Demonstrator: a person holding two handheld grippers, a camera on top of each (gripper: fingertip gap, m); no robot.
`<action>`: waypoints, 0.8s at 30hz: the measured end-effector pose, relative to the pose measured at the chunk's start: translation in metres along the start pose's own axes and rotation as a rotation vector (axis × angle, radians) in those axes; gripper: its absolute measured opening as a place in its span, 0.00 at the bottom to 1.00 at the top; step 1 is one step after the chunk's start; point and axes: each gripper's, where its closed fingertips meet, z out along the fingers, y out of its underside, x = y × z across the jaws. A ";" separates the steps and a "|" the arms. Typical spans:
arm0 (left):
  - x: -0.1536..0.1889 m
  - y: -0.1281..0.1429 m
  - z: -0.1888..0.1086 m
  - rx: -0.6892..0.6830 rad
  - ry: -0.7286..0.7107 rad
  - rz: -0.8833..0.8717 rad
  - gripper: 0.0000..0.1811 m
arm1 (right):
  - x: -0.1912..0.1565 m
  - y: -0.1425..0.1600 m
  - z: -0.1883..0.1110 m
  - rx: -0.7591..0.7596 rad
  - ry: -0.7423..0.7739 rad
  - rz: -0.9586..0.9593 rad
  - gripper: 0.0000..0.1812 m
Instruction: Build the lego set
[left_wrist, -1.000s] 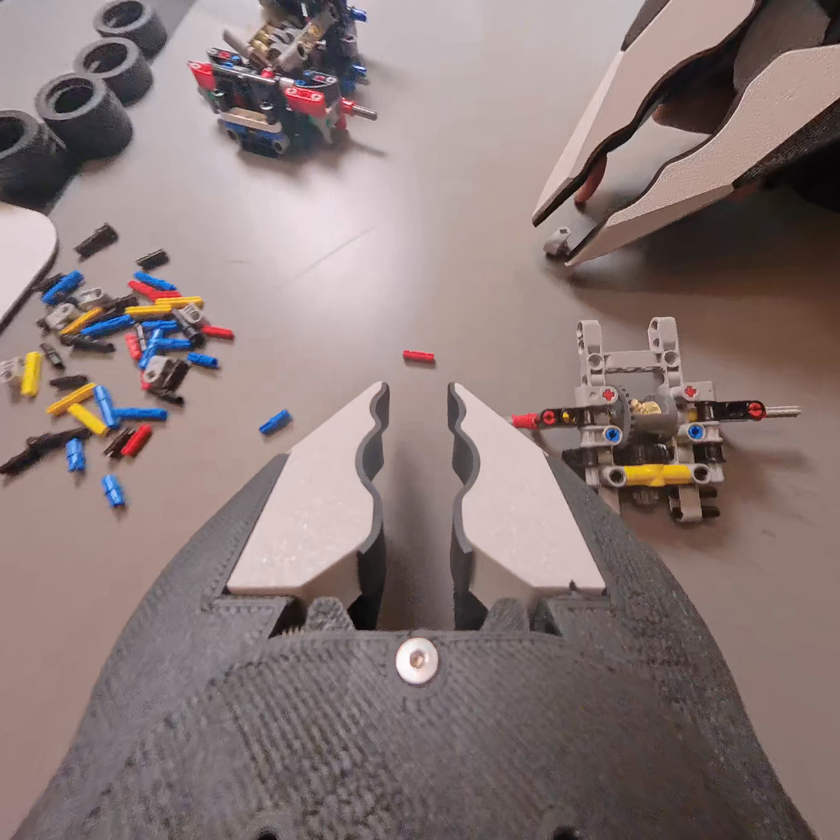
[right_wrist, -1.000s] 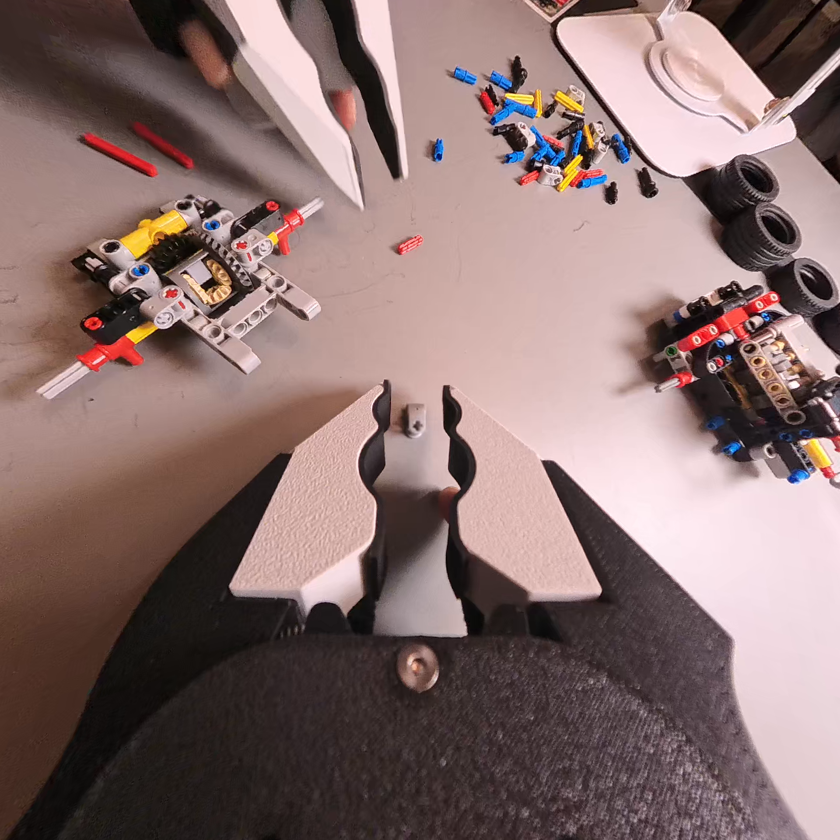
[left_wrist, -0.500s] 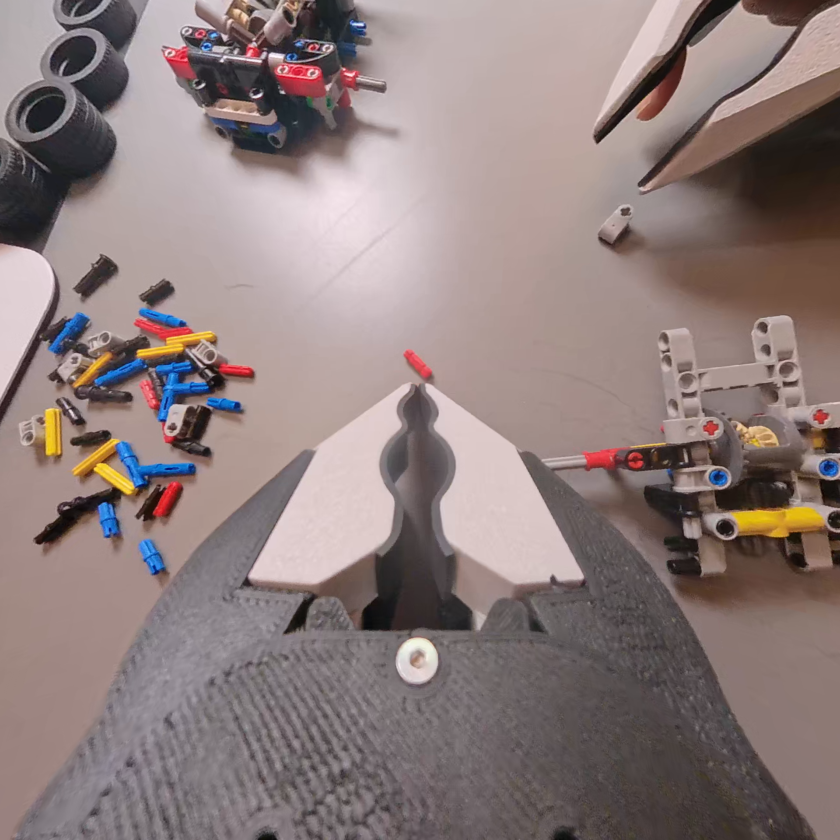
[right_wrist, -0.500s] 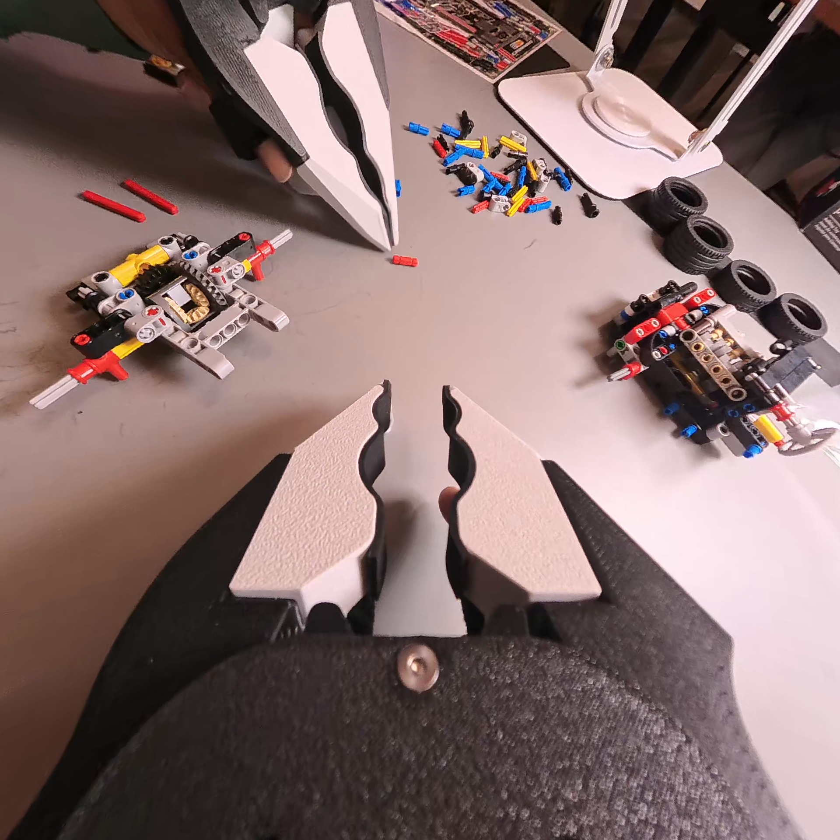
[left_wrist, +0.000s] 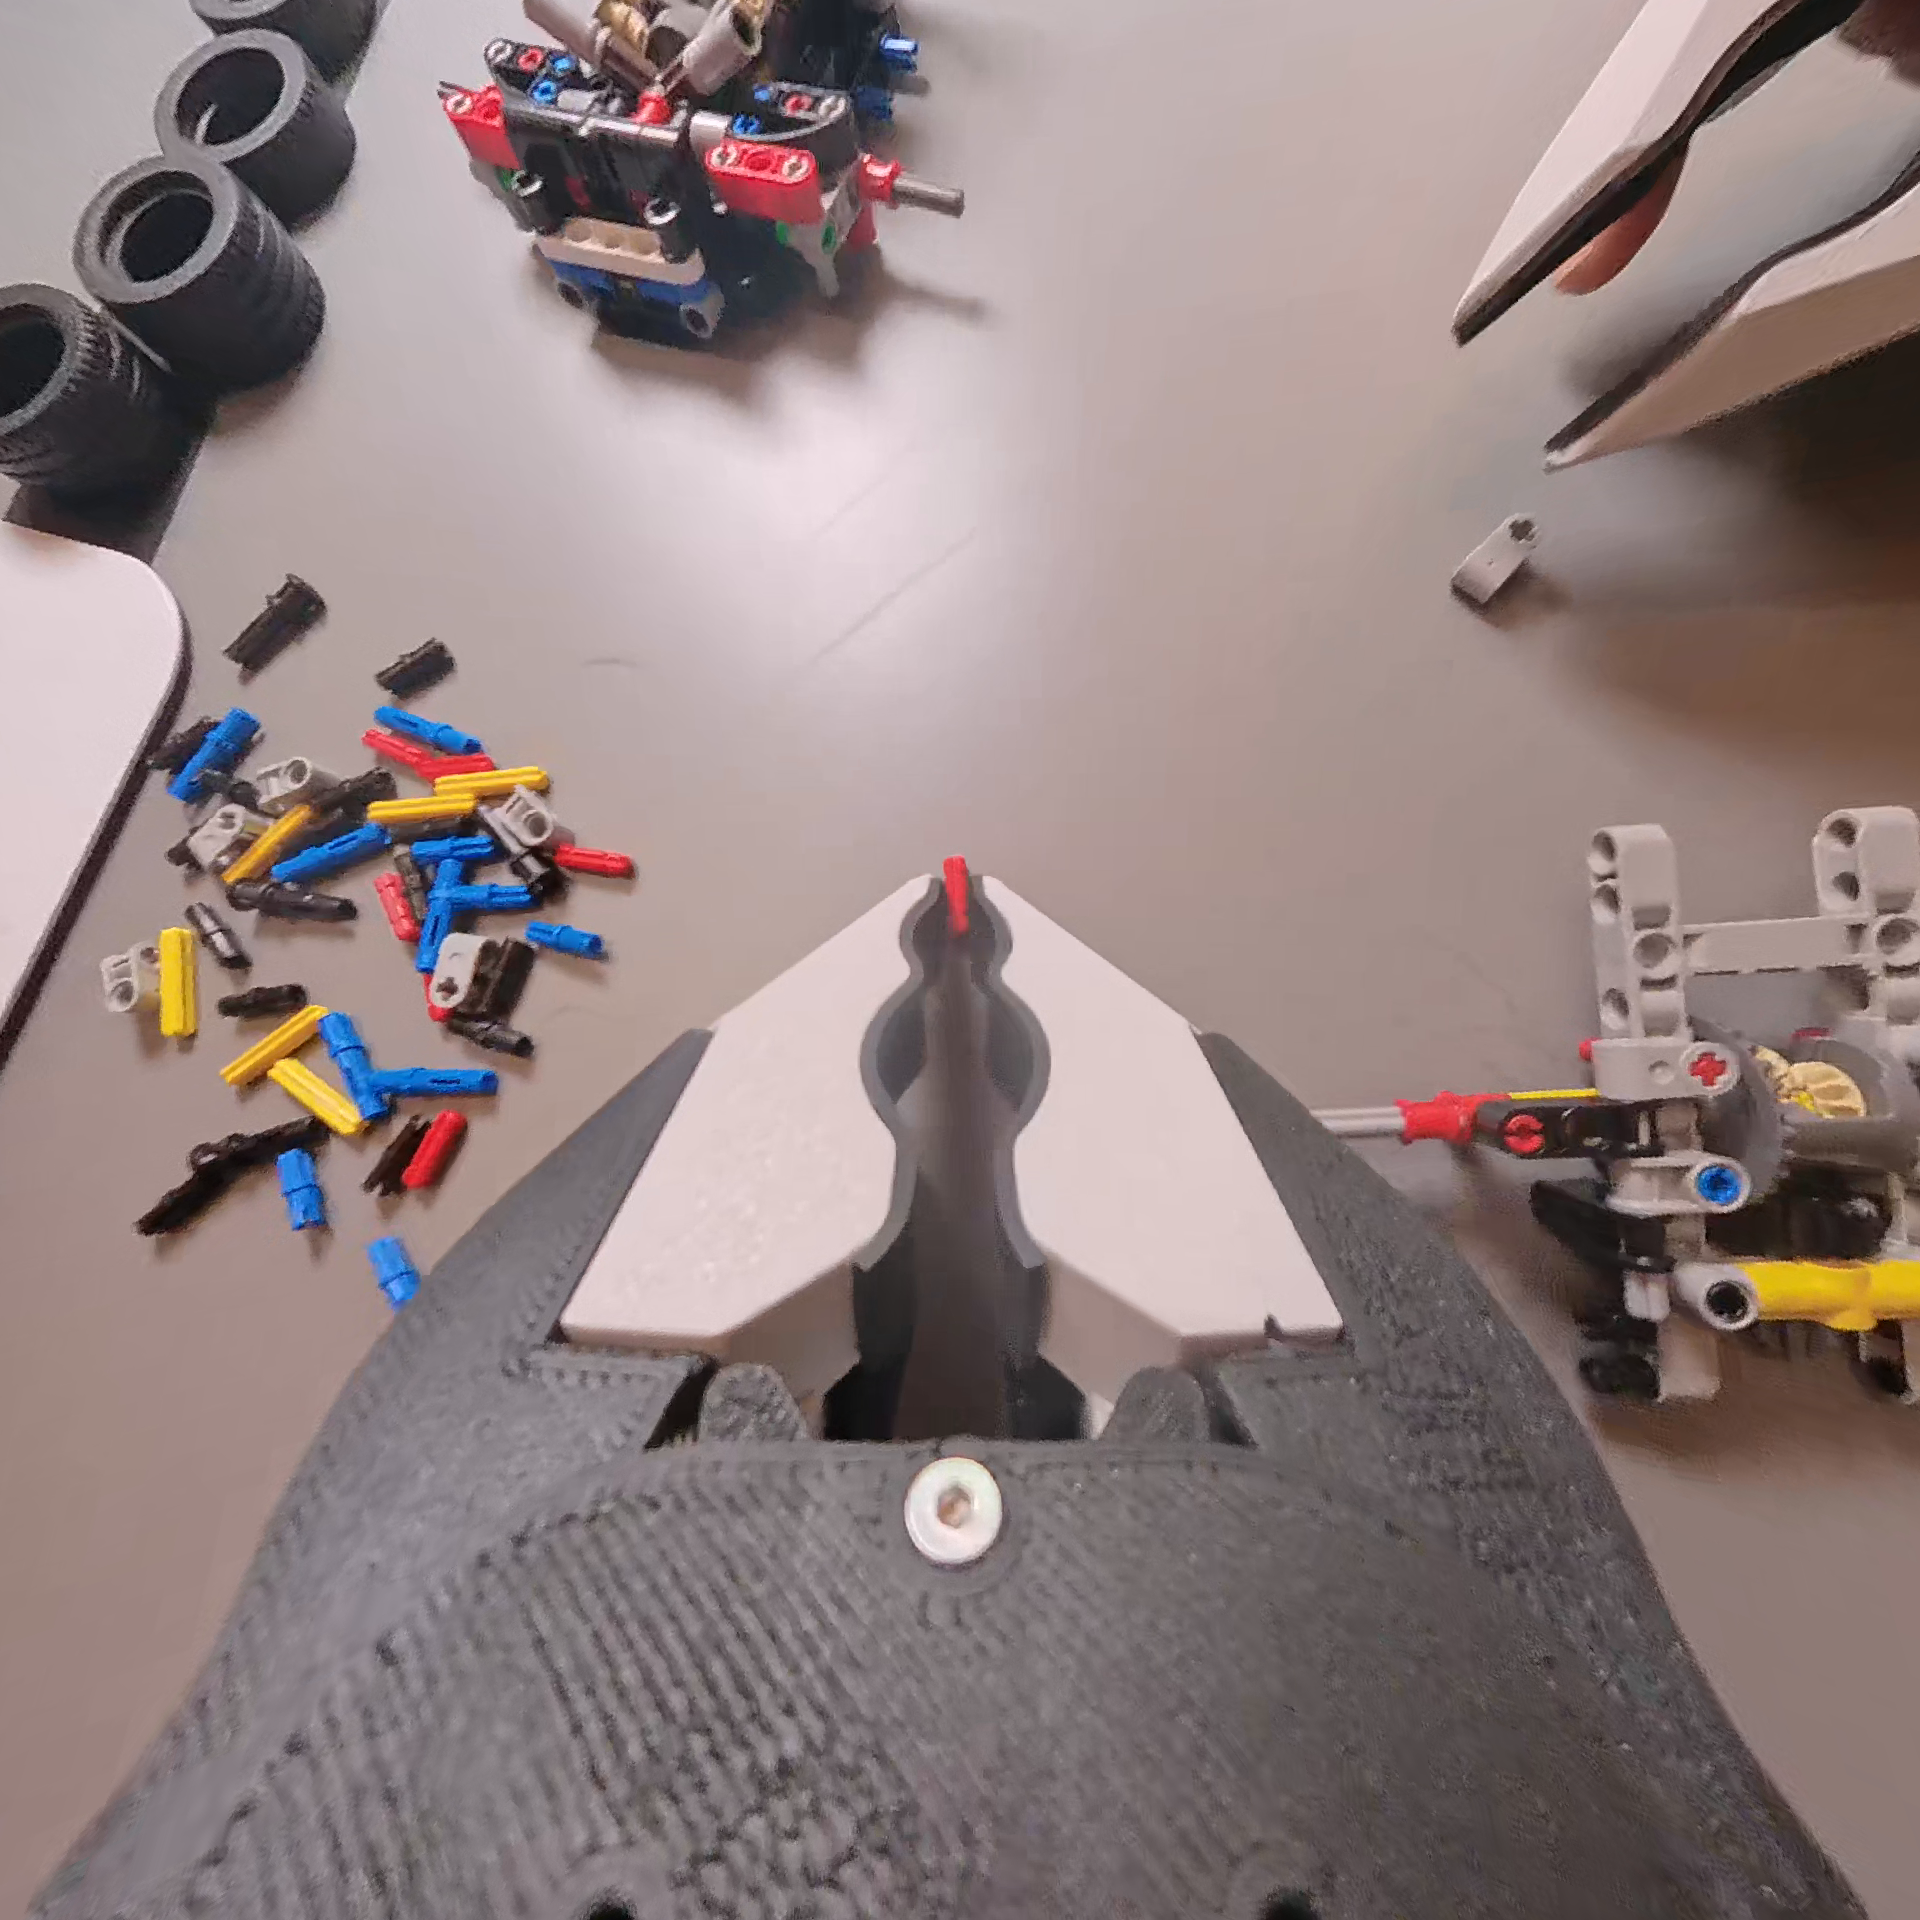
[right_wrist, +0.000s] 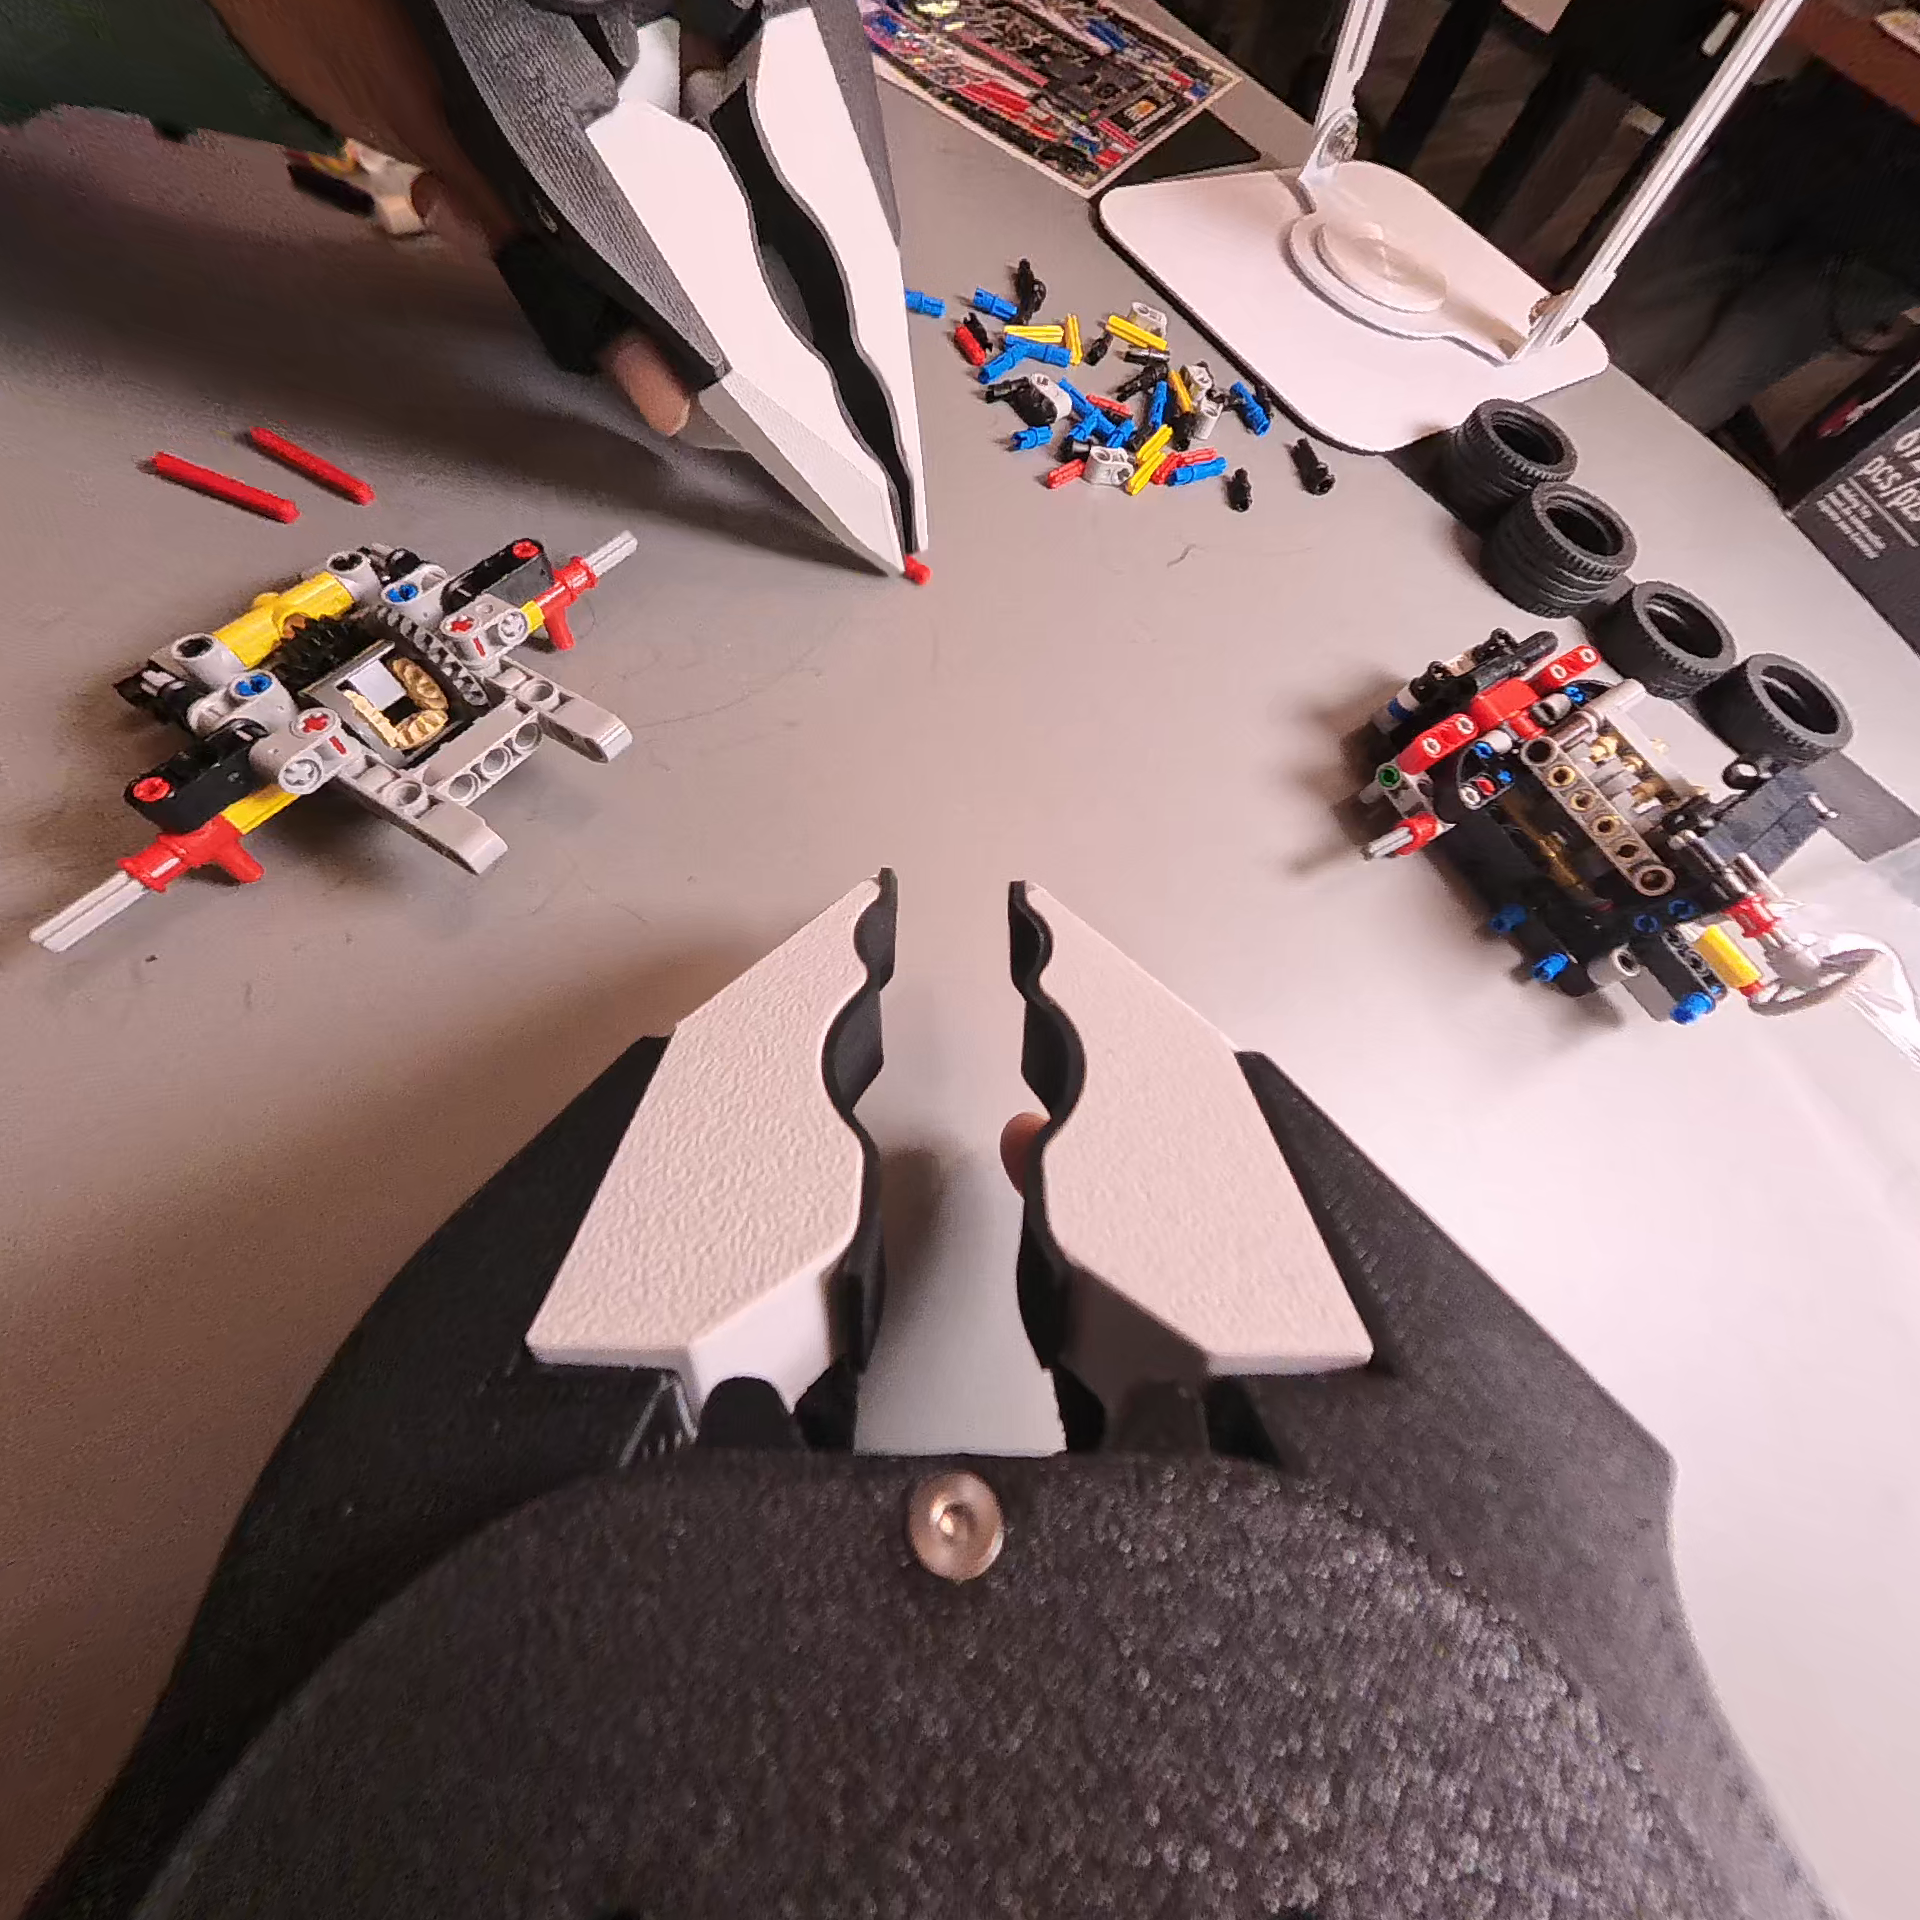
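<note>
My left gripper (left_wrist: 954, 891) is shut on a small red pin (left_wrist: 954, 888), which sticks out at its tips; it also shows in the right wrist view (right_wrist: 906, 556) with the red pin (right_wrist: 915, 569) at the table. My right gripper (right_wrist: 951, 891) is open and empty above the table, and shows at the top right of the left wrist view (left_wrist: 1517, 384). A small grey connector (left_wrist: 1494, 559) lies loose below it. A grey and yellow gear assembly (left_wrist: 1745, 1132) (right_wrist: 343, 707) lies to one side. A larger black and red chassis (left_wrist: 675, 177) (right_wrist: 1579, 821) lies across from it.
A pile of small blue, yellow, black and red pins (left_wrist: 343, 935) (right_wrist: 1122, 400) lies near a white lamp base (right_wrist: 1351, 301). Several black tyres (left_wrist: 197, 239) (right_wrist: 1621, 603) stand in a row. Two red axles (right_wrist: 260, 478) and an instruction booklet (right_wrist: 1049, 83) lie at the far side. My right fingertips sit around 12 cm from my left ones.
My left gripper has shut, moved onto the red pin and taken hold of it. My right gripper let go of the grey connector and drew back and up.
</note>
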 end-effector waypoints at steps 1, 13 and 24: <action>-0.006 0.004 -0.003 -0.019 -0.015 0.008 0.01 | 0.001 -0.001 -0.001 0.004 0.002 0.003 0.11; -0.085 0.034 -0.024 -0.097 -0.170 -0.012 0.01 | 0.004 0.002 -0.001 0.002 0.006 0.010 0.11; -0.091 0.051 -0.061 -0.118 -0.088 -0.155 0.06 | 0.002 0.001 -0.002 0.004 -0.002 -0.002 0.11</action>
